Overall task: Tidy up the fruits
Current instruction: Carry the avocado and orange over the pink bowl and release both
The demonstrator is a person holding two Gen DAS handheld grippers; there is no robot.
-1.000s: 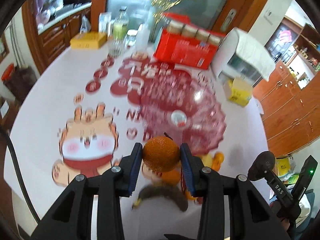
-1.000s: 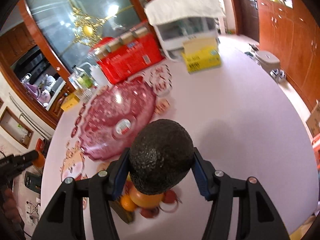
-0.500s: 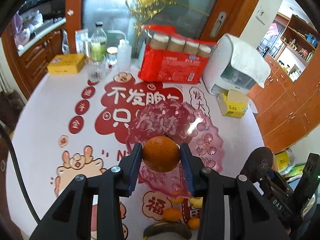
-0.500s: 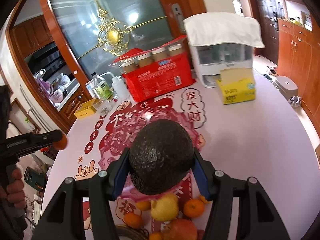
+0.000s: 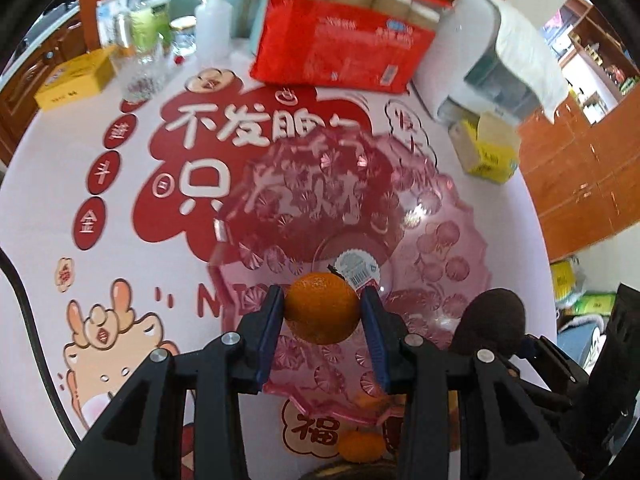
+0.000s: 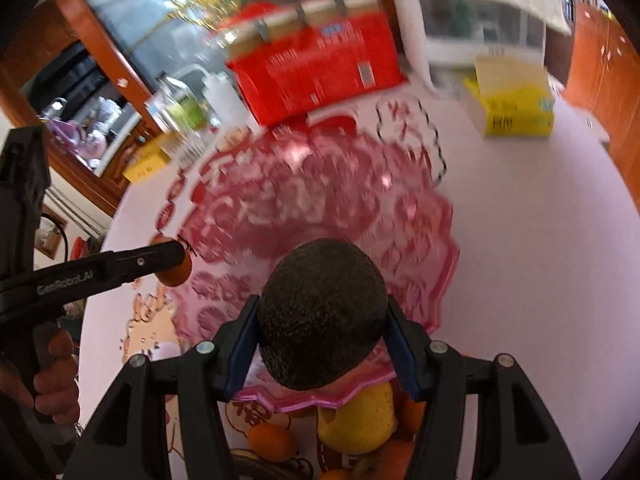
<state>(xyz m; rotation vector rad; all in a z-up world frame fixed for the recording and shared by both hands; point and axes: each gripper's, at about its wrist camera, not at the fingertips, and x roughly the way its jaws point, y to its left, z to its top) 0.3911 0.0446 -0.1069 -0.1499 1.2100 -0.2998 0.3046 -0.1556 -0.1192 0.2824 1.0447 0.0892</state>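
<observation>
1. Fruits: a tangerine (image 5: 323,307) sits clamped in the left gripper (image 5: 323,312), and a dark avocado (image 6: 322,312) is clamped in the right gripper (image 6: 322,320).
2. Both now hang over the pink glass dish (image 5: 432,216), near its front rim; a second ago they were back over the loose fruit pile (image 6: 352,420), which now lies just in front of the dish.
3. The dish looks empty, though blur in the right view hides some of it.
4. Carrying is nearly done; lowering and releasing both fruits into the dish likely comes next.
</observation>
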